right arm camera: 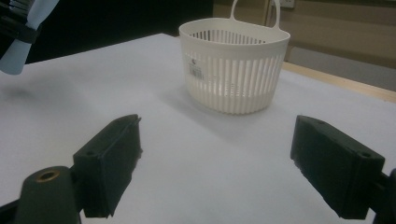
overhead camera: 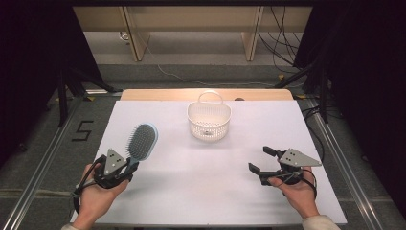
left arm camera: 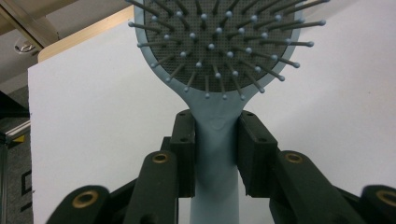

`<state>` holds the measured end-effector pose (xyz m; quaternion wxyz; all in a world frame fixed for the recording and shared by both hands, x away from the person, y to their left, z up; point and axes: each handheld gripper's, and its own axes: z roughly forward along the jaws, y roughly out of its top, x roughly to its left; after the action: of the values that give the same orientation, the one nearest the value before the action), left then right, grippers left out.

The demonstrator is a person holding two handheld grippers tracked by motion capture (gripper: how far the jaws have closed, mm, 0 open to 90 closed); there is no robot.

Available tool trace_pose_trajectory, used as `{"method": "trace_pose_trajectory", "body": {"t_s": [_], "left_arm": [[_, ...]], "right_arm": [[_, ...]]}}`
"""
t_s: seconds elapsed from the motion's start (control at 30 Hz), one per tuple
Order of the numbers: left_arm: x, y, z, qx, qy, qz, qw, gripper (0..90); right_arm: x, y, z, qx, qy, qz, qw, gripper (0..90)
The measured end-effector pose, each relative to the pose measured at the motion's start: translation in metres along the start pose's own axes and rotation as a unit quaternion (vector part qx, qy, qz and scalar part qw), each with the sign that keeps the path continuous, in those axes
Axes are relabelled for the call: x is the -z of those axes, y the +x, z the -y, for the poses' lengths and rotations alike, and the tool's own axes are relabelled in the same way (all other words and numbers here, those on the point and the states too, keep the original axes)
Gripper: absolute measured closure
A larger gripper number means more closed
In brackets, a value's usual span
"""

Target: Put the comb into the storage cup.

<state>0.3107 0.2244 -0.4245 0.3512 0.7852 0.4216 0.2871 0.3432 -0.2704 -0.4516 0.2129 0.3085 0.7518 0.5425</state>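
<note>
A light blue hairbrush [overhead camera: 142, 141] with a grey bristle pad is held up off the white table [overhead camera: 206, 191] at the left. My left gripper [overhead camera: 128, 166] is shut on its handle; in the left gripper view both black pads [left arm camera: 184, 149] press the handle [left arm camera: 215, 158] just below the brush head [left arm camera: 219, 42]. A white slotted basket [overhead camera: 208, 120] with a loop handle stands at the back middle of the table, also in the right gripper view [right arm camera: 233, 65]. My right gripper [overhead camera: 261, 160] rests open at the right front, with nothing between its jaws [right arm camera: 215, 163].
The white sheet covers a wooden tabletop [overhead camera: 163, 94] that shows along the far edge. Black stands [overhead camera: 62, 91] and cables [overhead camera: 282, 43] flank the table on the floor. A wide stretch of white surface lies between the two grippers.
</note>
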Motion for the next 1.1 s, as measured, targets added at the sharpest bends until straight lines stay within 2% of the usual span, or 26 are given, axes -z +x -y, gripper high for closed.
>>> {"method": "trace_pose_trajectory", "body": {"t_s": [0.67, 1.1], "left_arm": [[-0.007, -0.002, -0.01, 0.007, -0.033, 0.002, 0.9994, 70.1], [-0.011, -0.004, -0.016, 0.006, -0.043, 0.006, 0.999, 70.1]], "right_arm": [[0.002, 0.0, 0.001, -0.002, -0.002, 0.0, 1.0, 16.7], [0.004, 0.0, 0.001, -0.002, -0.003, 0.003, 1.0, 16.6]]}}
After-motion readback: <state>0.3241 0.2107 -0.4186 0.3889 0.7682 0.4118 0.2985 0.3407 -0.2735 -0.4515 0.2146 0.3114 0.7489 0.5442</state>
